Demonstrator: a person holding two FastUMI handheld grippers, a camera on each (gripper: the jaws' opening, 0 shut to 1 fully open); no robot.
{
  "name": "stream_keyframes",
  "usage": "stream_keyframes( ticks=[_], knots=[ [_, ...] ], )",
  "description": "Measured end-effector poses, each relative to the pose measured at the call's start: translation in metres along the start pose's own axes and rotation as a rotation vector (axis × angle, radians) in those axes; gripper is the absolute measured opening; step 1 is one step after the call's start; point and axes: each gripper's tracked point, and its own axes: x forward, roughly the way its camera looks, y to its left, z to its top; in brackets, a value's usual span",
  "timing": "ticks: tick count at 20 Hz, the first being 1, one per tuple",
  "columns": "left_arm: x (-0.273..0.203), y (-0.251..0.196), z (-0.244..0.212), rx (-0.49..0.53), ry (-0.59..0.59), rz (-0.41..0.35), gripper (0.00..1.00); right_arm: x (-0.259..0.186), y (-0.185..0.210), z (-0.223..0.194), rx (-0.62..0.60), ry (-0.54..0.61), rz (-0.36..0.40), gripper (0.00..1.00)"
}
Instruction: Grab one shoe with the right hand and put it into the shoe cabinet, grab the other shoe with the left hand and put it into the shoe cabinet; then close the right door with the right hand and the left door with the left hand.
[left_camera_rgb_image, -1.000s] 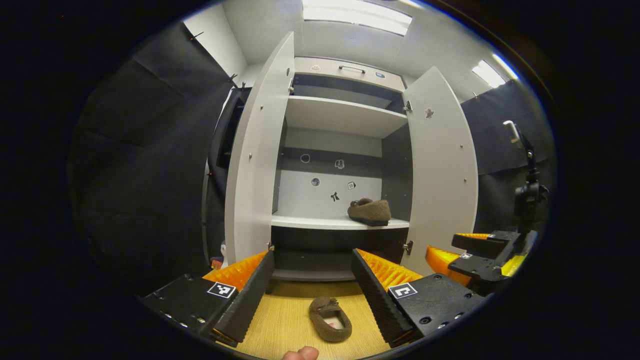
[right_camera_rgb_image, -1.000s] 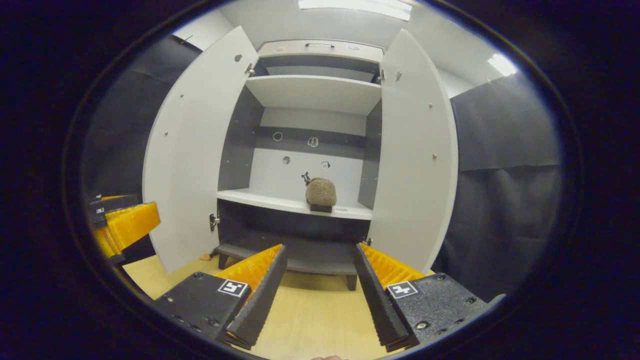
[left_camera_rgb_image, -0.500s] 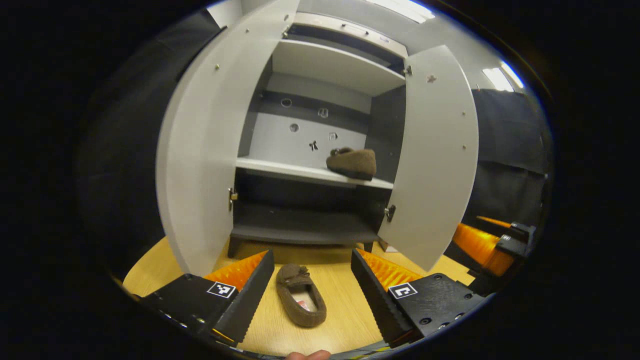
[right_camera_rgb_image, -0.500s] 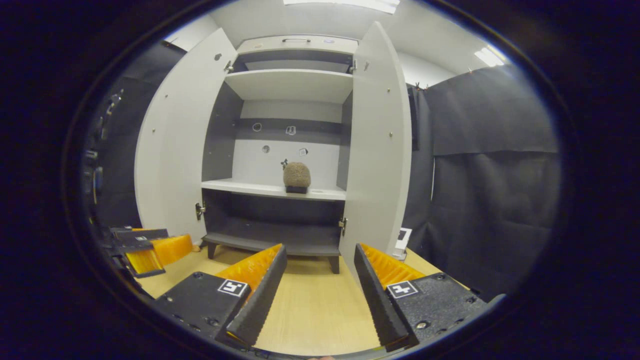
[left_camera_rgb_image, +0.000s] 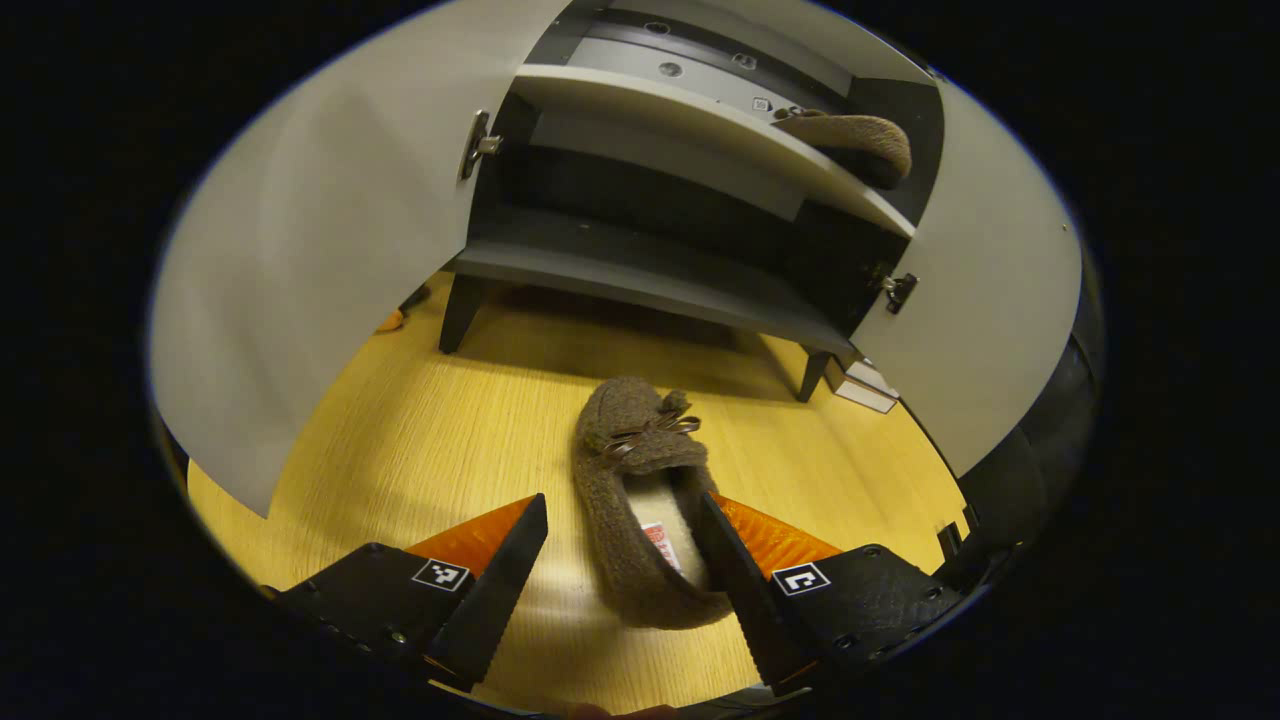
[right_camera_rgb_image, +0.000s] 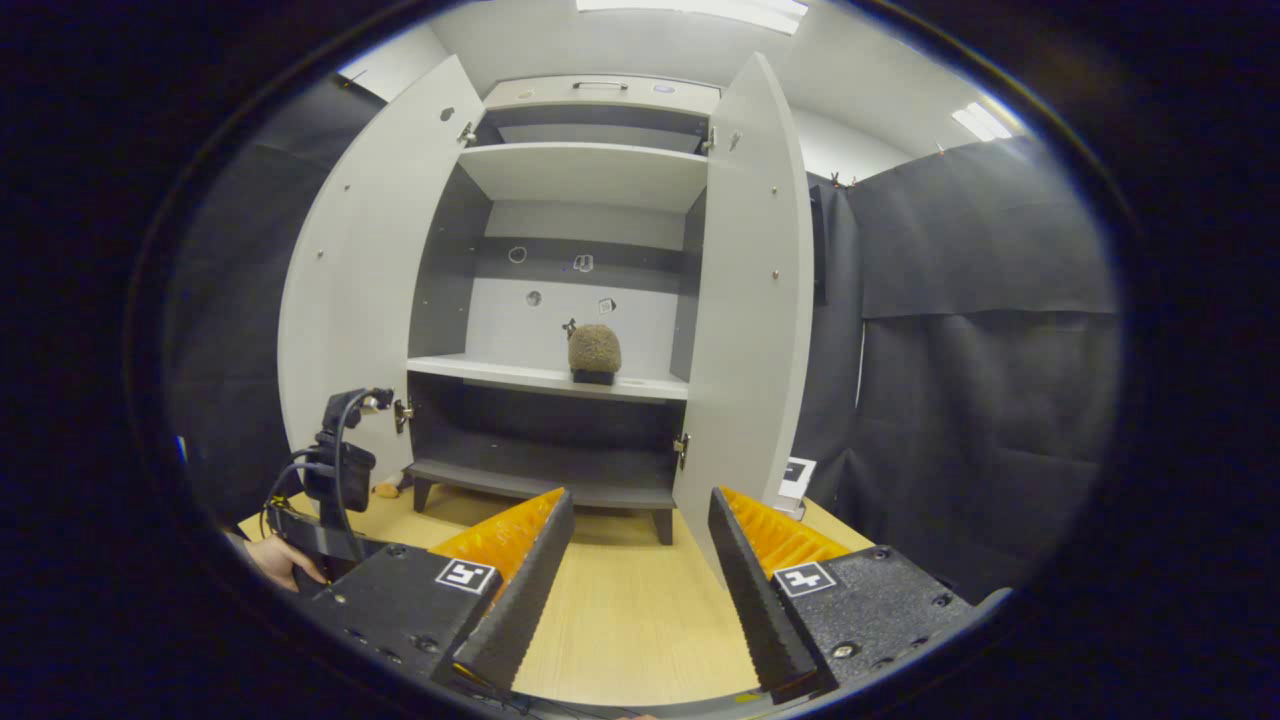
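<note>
A brown fuzzy slipper (left_camera_rgb_image: 630, 500) with a small bow lies on the wooden floor, toe pointing at the cabinet. My left gripper (left_camera_rgb_image: 620, 505) is open and low over it, its fingers either side of the heel half; the right finger overlaps the slipper's edge. The second slipper (left_camera_rgb_image: 850, 140) sits on the cabinet's middle shelf (right_camera_rgb_image: 545, 378), also seen as slipper (right_camera_rgb_image: 594, 350). Both doors stand open: left door (right_camera_rgb_image: 350, 290), right door (right_camera_rgb_image: 755, 300). My right gripper (right_camera_rgb_image: 640, 495) is open, holds nothing, and hangs well back from the cabinet.
The left gripper's rear with cables (right_camera_rgb_image: 335, 475) and a hand (right_camera_rgb_image: 275, 560) show at the lower left of the right gripper view. A small white box (left_camera_rgb_image: 860, 385) lies by the cabinet's right foot. A low dark bottom shelf (left_camera_rgb_image: 640, 275) sits just above the floor.
My left gripper has dropped and tilted down to the floor, and the floor slipper now lies between its open fingers. The right gripper has hardly moved.
</note>
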Motion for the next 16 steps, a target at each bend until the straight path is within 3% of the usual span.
stream_keyframes(
  ticks=[11, 12, 13, 16],
  knots=[
    [0.05, 0.024, -0.01, -0.028, 0.048, 0.11, 0.94, 0.011, -0.018, -0.017, 0.028, 0.056, -0.054, 0.87],
    [0.053, 0.025, -0.011, -0.033, 0.043, 0.116, 1.0, 0.01, -0.017, -0.016, 0.03, 0.054, -0.053, 0.87],
    [0.055, 0.026, -0.01, -0.035, 0.038, 0.119, 0.91, 0.011, -0.016, -0.015, 0.035, 0.056, -0.053, 0.86],
    [0.059, 0.025, -0.008, -0.042, 0.027, 0.131, 0.79, 0.012, -0.018, -0.015, 0.048, 0.061, -0.055, 0.86]
  ],
)
